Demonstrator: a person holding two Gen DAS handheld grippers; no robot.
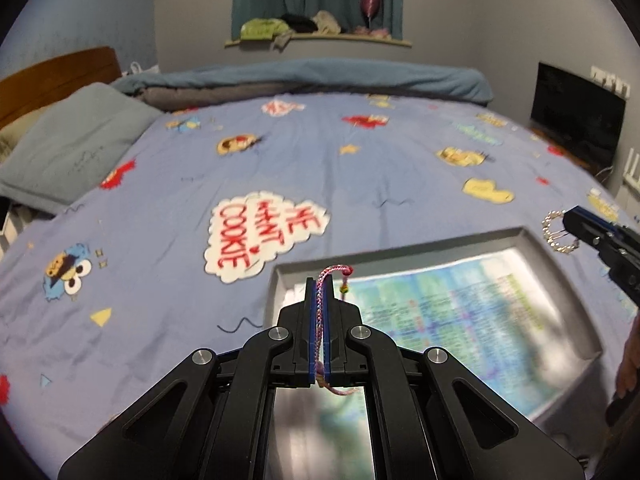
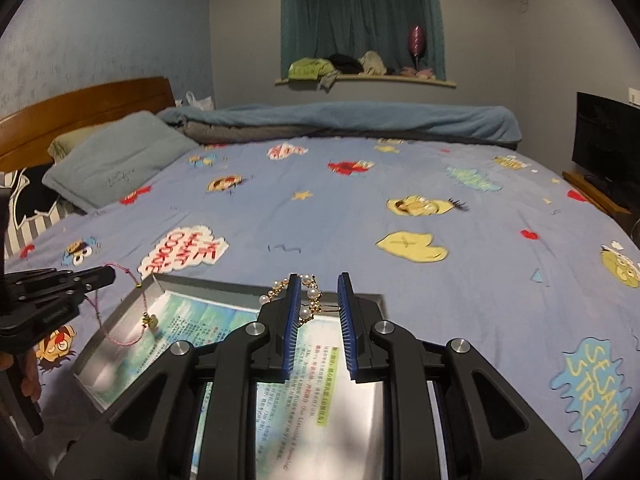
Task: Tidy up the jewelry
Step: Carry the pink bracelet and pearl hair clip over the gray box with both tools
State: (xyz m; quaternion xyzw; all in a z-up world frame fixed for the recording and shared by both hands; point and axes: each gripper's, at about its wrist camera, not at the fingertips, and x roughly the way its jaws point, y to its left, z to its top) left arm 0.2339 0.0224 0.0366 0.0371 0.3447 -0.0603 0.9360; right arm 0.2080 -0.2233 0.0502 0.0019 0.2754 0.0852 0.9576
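Dim indoor light, bluish cast — soft glare on the shallow grey metal tray, its printed paper lining motion-blurred; strong fisheye bending, black vignette at corners.

Cartoon-print blue bedsheet under metal tray, pillow, rolled blanket

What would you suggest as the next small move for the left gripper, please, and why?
Probably lower it a little toward the tray, then open. The left gripper is shut on the pink cord, which hangs above the tray's near corner in the right wrist view. The right gripper is open, with the pearl bracelet draped on one finger.
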